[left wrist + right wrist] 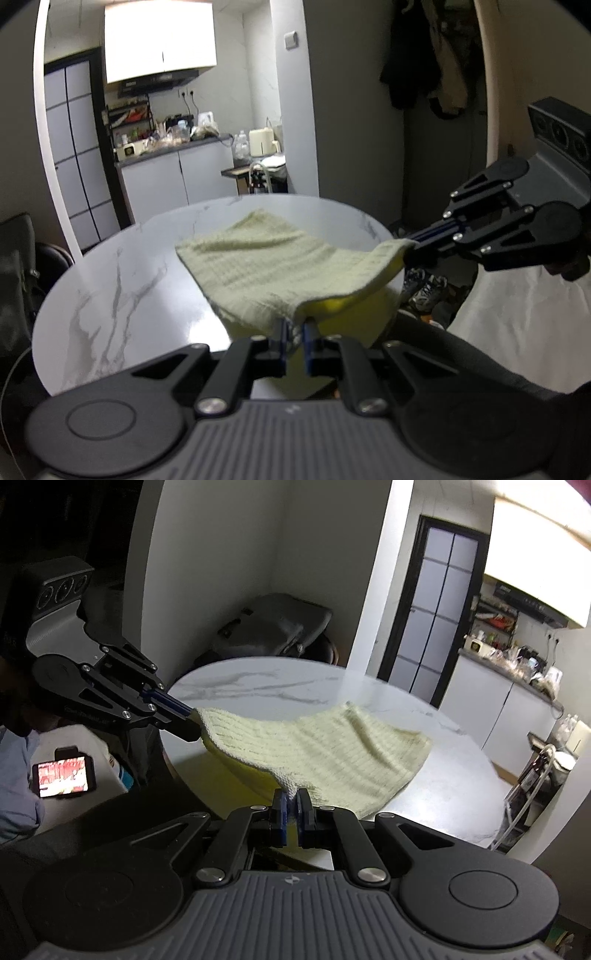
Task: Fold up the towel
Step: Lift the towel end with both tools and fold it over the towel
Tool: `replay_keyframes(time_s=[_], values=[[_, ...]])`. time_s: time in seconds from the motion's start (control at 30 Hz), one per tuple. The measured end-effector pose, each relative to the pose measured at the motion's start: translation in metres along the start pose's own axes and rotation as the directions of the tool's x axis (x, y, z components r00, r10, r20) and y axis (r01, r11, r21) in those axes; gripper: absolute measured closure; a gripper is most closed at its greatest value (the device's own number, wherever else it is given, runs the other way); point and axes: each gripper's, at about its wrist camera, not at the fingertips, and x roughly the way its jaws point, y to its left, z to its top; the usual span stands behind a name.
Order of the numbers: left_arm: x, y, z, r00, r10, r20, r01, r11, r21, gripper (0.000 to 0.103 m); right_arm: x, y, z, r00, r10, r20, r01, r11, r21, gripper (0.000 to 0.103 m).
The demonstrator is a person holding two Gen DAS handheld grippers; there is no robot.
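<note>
- Towel, pale yellow waffle-weave cloth [266, 266]: one. Far part lies on the round white marble-pattern table [122, 295]; near edge is lifted off it. Judged light, limp and non-slippery; the cloth sags between supports, so take hold at the corners.
- Left gripper [295, 328]: one, black with blue pads, clenched on one near corner.
- Right gripper [291, 805]: one, same build, clenched on the other near corner.

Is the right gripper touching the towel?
Touching. The right wrist view shows the right gripper shut on a near corner of the towel; the left wrist view shows it pinching that corner.
</note>
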Motion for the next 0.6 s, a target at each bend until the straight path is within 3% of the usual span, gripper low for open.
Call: replay_keyframes(time_s=[0.13,0.6], values=[[-0.004,-0.001,0.017,0.999,0.03,0.027,-0.03,1.0,-0.004,0.094,-0.008,0.001,0.005,0.999,-0.015,0.034,0.015,1.0,-0.002,0.097],[0.015,0.013,0.037,0.994,0.106,0.01,-0.101,0.972,-0.213,0.094,-0.003,-0.026,0.023,0.996,-0.041,0.079,0.038,0.999,0.034,0.097]])
